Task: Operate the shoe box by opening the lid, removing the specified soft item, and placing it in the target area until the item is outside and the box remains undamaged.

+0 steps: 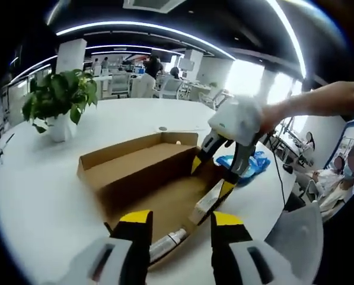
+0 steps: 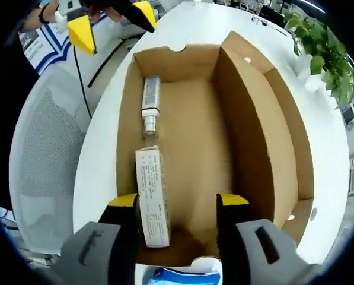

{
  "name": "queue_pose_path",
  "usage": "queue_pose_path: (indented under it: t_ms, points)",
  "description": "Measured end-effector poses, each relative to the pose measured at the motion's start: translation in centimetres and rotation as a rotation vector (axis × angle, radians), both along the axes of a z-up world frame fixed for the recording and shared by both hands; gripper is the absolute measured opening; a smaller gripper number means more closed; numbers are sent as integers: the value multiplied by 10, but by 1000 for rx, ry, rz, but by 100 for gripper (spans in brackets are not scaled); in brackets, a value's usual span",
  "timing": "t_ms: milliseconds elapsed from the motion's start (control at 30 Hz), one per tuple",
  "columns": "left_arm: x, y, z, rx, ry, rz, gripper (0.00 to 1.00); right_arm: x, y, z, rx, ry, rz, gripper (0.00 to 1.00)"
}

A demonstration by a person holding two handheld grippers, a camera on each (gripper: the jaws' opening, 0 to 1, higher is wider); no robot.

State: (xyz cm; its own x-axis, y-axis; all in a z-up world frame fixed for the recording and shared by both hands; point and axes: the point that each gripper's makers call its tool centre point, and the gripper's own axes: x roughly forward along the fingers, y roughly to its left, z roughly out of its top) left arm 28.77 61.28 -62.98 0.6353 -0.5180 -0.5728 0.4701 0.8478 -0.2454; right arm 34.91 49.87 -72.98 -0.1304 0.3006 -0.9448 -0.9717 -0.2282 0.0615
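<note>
White office table (image 1: 46,196); box (image 2: 265,148) lid open. Right gripper (image 2: 177,205) spread above carton (image 2: 153,199), left gripper (image 1: 179,222) spread. Next: pinch item, lift out.

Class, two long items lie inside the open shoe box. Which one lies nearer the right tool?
The white printed carton, lying beside the right tool. The tube lies beyond it, toward the box's far end wall.

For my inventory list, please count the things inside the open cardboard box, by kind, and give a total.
White carton with printed text: 1
Tube with a cap: 1
Total inside the cardboard box: 2
</note>
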Motion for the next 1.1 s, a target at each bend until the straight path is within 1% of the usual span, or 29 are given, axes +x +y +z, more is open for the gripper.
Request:
queue_pose_path:
  t_ms: [67, 167, 233, 267, 300, 333, 433, 533, 567, 600, 633, 667, 733, 800, 967, 1100]
  points:
    - [0, -1, 0, -2, 2, 0, 39, -6, 1, -2, -14, 24, 0, 47]
    - [0, -2, 1, -5, 0, -5, 39, -9, 4, -5, -27, 22, 22, 44]
    - [1, -3, 2, -4, -2, -6, 39, -11, 4, -7, -36, 21, 30, 43]
    - [1, -3, 2, -5, -3, -7, 39, -10, 4, -10, -50, -2, 50, 44]
    - [2, -3, 3, -6, -4, -6, 39, -10, 4, -11, -55, -10, 57, 43]
    - [2, -2, 4, -6, -7, -4, 39, -11, 2, -15, -79, -25, 68, 42]
    - [2, -1, 4, -7, -7, -1, 39, -13, 2, -22, -103, -37, 83, 38]
    - [1, 1, 3, -9, -5, 2, 38, -12, 1, -28, -129, -82, 106, 33]
    - [1, 1, 4, -10, -5, 3, 38, -14, 0, -31, -135, -90, 116, 29]
    - [1, 1, 4, -12, -6, 4, 38, -18, -2, -35, -145, -84, 131, 22]
    - [1, 2, 4, -13, -6, 7, 38, -22, -4, -37, -155, -75, 130, 19]
    - [0, 2, 4, -15, -6, 9, 38, -22, -3, -39, -150, -88, 125, 18]
    - [0, 4, 4, -18, -6, 14, 38, -18, -2, -38, -147, -108, 111, 18]
    - [-1, 6, 4, -21, -6, 17, 38, -19, -2, -36, -142, -97, 98, 18]
    - [-2, 8, 4, -25, -5, 23, 38, -17, -1, -37, -138, -95, 81, 18]
    - [-2, 10, 5, -23, -6, 24, 38, -18, 4, -31, -114, -90, 75, 18]
